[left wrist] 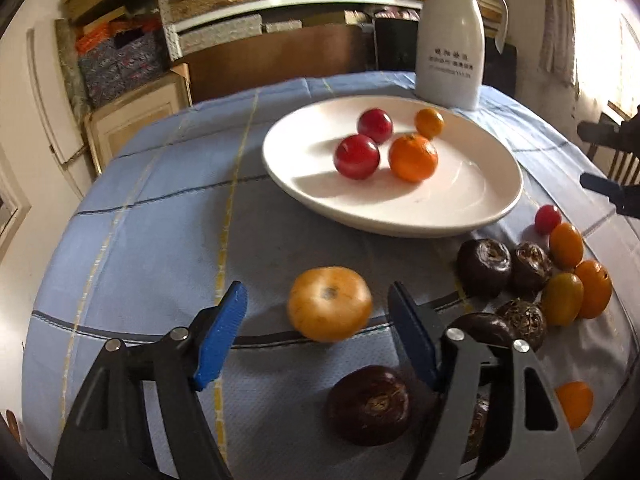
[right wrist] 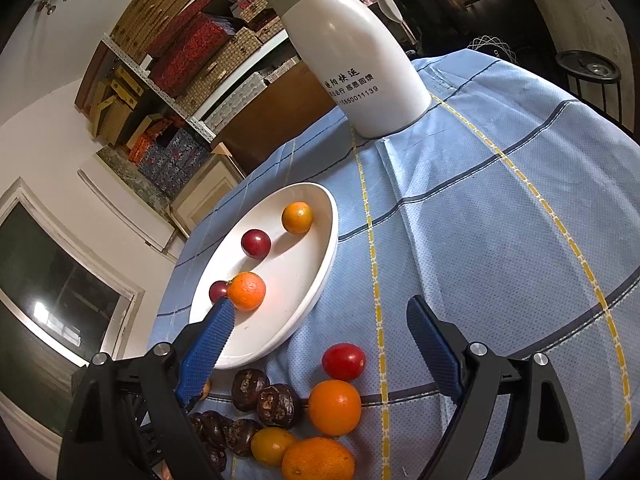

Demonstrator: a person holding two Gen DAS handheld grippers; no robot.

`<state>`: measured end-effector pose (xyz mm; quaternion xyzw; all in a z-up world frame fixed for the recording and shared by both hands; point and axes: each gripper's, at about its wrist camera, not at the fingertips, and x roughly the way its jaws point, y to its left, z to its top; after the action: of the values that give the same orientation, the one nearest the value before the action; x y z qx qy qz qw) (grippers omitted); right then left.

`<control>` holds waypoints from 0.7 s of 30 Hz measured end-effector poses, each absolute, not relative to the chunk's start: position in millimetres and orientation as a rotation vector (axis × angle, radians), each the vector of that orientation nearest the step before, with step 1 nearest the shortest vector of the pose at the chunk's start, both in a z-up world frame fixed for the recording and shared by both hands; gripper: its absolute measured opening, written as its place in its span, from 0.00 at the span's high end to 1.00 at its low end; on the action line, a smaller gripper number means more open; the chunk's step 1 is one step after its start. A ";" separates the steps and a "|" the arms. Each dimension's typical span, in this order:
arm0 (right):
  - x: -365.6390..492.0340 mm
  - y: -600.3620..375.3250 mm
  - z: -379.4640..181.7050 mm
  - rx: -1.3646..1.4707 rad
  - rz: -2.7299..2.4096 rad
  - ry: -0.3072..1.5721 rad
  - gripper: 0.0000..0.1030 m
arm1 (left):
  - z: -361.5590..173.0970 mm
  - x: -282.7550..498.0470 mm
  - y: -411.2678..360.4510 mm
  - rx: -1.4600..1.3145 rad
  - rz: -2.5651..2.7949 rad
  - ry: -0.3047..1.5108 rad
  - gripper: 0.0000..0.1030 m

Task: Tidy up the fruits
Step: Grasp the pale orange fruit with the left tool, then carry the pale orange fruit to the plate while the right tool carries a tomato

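Observation:
A white plate [left wrist: 472,208] holds two red fruits [left wrist: 357,157], an orange [left wrist: 413,157] and a small orange fruit [left wrist: 429,123]. My left gripper [left wrist: 318,312] is open, its jaws either side of a yellow-orange persimmon [left wrist: 329,303] on the blue cloth. A dark water chestnut [left wrist: 370,404] lies just below it. My right gripper [right wrist: 320,322] is open and empty above a red fruit [right wrist: 343,361], oranges [right wrist: 334,407] and dark chestnuts [right wrist: 278,405]. The plate [right wrist: 316,280] lies to its left.
A white thermos jug [left wrist: 450,36] stands behind the plate; it also shows in the right wrist view [right wrist: 360,60]. More chestnuts [left wrist: 484,266] and kumquats [left wrist: 566,245] lie right of the persimmon. Shelves of boxes [left wrist: 240,0] stand beyond the round table's far edge.

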<state>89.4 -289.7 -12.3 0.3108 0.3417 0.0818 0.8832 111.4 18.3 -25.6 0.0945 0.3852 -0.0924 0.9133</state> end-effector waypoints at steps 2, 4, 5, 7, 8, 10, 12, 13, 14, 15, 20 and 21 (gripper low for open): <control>89.6 -288.0 -12.5 0.636 0.168 0.713 0.14 | -30.7 116.4 22.1 0.163 -0.217 0.842 0.58; 89.6 -286.8 -12.3 0.622 0.164 0.713 0.14 | -30.6 117.0 27.6 0.127 -0.228 0.855 0.58; 89.8 -286.2 -11.9 0.616 0.164 0.713 0.14 | -30.5 116.6 28.2 0.121 -0.229 0.856 0.59; 89.2 -284.3 -11.7 0.596 0.167 0.717 0.14 | -29.9 115.3 28.6 0.121 -0.230 0.854 0.59; 88.3 -283.1 -11.6 0.582 0.165 0.720 0.14 | -29.3 114.8 29.4 0.120 -0.225 0.852 0.59; 85.6 -280.1 -12.8 0.542 0.165 0.738 0.14 | -28.9 115.1 32.2 0.112 -0.213 0.848 0.59; 82.4 -276.7 -15.6 0.511 0.172 0.765 0.15 | -26.4 115.3 38.9 0.089 -0.192 0.839 0.59; 81.3 -274.9 -17.4 0.494 0.171 0.778 0.19 | -25.4 115.3 41.6 0.079 -0.186 0.837 0.59; 81.4 -273.9 -19.4 0.484 0.170 0.788 0.22 | -24.7 115.3 44.0 0.070 -0.183 0.836 0.59; 83.6 -272.5 -23.2 0.478 0.177 0.811 0.27 | -24.2 115.5 46.0 0.060 -0.182 0.837 0.59; 93.8 -262.2 -39.7 0.468 0.198 0.899 0.48 | -25.3 113.8 43.9 0.076 -0.186 0.840 0.59; 95.3 -261.0 -41.1 0.466 0.196 0.904 0.48 | -25.9 113.9 42.7 0.081 -0.187 0.843 0.59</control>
<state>95.3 -261.0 -41.1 0.2229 0.4321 0.0935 0.8688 113.9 42.7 -25.9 0.0394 0.4083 -0.0907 0.9075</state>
